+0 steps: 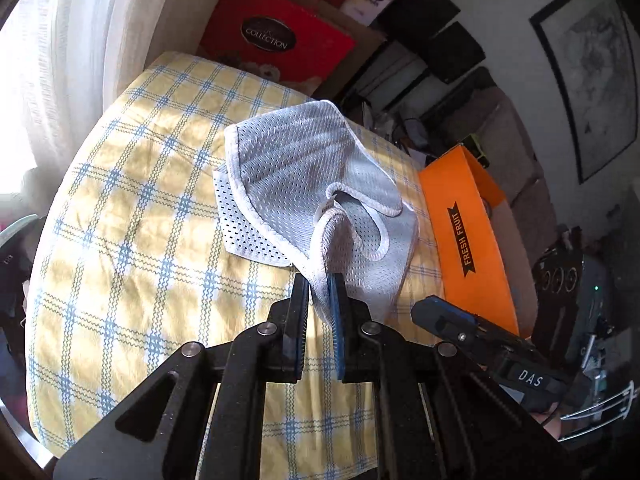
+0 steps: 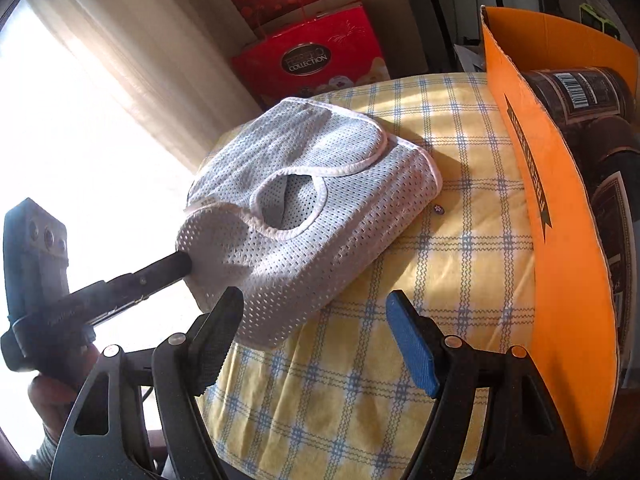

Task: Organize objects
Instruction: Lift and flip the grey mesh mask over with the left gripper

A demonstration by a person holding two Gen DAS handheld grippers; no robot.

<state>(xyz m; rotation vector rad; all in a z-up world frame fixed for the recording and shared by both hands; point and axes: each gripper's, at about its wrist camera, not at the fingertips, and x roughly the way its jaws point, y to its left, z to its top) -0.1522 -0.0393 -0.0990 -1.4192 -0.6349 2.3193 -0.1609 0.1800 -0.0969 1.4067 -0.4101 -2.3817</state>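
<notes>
Item-wise, pale mesh garment [image 1: 296,184] lay rumpled on checked cushion [image 1: 132,240] beside orange box [image 1: 468,236], one corner clenched in left gripper [image 1: 320,280], right gripper [image 2: 316,316] agape nearby; sorting seemingly barely begun, box contents perhaps dark jars.

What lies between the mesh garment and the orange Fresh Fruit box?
Only bare checked cloth, apart from one small round thing lying near the mesh garment. The right wrist view shows this stretch up to the orange box.

Sunlight blazed through the curtain [image 2: 100,92], blowing out the left side; fisheye edges curved, corners fell dark.
</notes>
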